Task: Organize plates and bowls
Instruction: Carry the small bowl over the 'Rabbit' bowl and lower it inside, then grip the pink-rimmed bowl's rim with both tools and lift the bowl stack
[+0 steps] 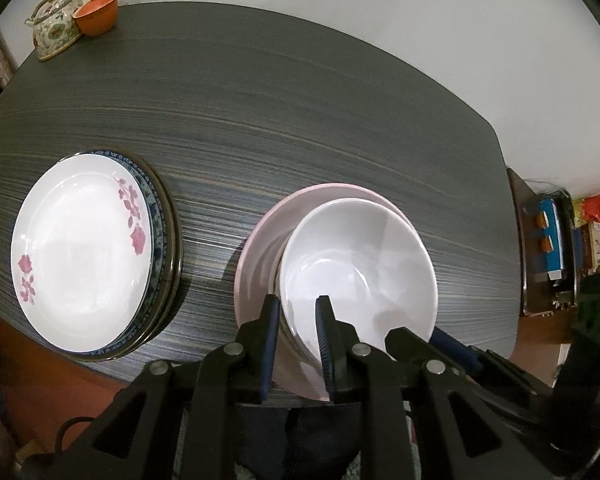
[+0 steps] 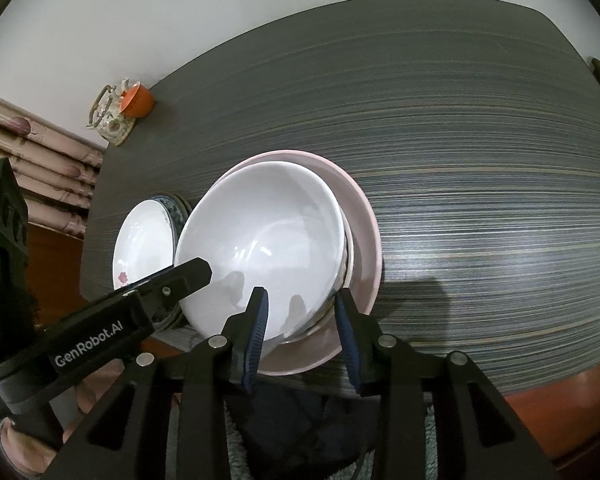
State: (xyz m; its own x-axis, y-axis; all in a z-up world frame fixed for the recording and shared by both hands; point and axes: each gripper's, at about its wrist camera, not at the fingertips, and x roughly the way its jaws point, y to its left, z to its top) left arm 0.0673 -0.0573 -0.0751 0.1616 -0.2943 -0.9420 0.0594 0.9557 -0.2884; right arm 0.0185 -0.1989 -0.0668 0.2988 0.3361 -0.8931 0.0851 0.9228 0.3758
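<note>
A white bowl (image 1: 360,264) sits nested in other bowls, the outermost a wide pink one (image 1: 260,248), near the table's front edge. My left gripper (image 1: 298,312) straddles the white bowl's near-left rim, jaws narrowly apart with the rim between them. My right gripper (image 2: 302,308) straddles the bowl's (image 2: 268,248) near-right rim over the pink bowl (image 2: 364,240), jaws wider apart. A stack of plates (image 1: 84,248), topped by a white plate with pink flowers, lies to the left; it also shows in the right wrist view (image 2: 144,240).
A floral teapot (image 1: 56,24) and an orange cup (image 1: 98,14) stand at the table's far left corner. The dark striped table (image 1: 300,120) ends at a white wall. A shelf with boxes (image 1: 552,240) stands off the right edge.
</note>
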